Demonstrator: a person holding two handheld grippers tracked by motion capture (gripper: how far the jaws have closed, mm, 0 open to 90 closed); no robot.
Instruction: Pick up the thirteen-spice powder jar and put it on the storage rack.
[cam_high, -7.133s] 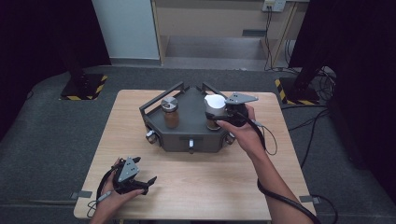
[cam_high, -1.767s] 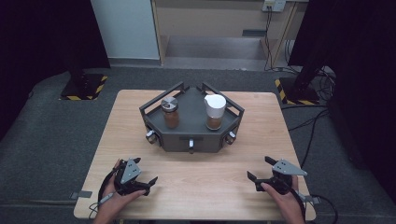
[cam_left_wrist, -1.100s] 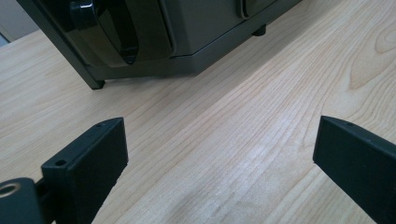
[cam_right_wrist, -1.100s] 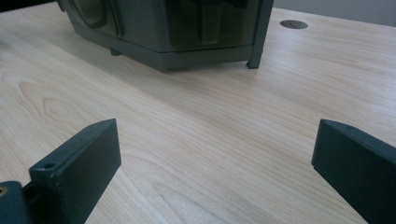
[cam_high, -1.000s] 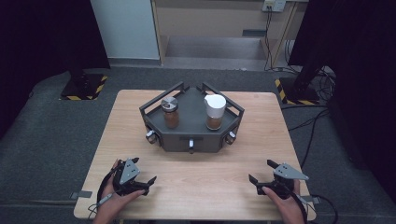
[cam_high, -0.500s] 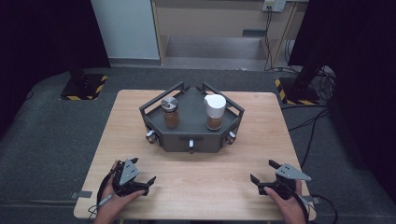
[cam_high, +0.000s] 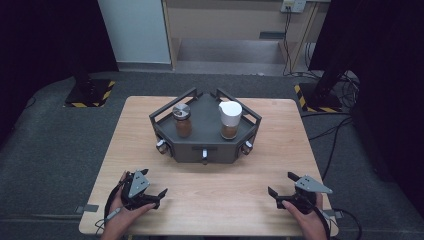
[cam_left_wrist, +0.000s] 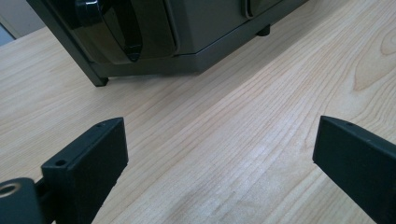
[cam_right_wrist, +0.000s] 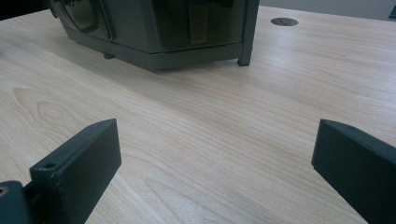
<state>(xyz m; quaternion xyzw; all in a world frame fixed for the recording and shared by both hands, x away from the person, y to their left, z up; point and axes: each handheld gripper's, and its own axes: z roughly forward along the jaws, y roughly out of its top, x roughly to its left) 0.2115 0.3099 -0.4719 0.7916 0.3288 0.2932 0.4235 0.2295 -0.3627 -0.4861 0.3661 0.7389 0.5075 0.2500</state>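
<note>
Both tongs rest at the near edge of the desk (cam_high: 210, 200), each held in a hand. The left tongs (cam_high: 152, 192) sit at 7 o'clock from the desk centre, jaws spread wide and nothing between them; in the left gripper view bare wood fills the gap between the two black jaws. The right tongs (cam_high: 282, 185) sit at 5 o'clock, jaws likewise spread wide and holding nothing; the right gripper view shows the same bare wood between its jaws. The two tongs are well apart from each other and from the rack. Farther out, at 12 o'clock from the desk centre, stands the dark grey rack (cam_high: 205, 150), a flat-topped stand with railed sides and small knobs along its front faces. Its lower corner and one leg appear at the top of the left gripper view (cam_left_wrist: 154, 46) and of the right gripper view (cam_right_wrist: 177, 42). On the rack's top stand two jars of brown contents, both upright: the steel-lidded jar (cam_high: 181, 121) at the left, and the white-capped jar (cam_high: 230, 120) at the right, near each other but not touching. Beyond the desk lies grey floor (cam_high: 60, 140).
</note>
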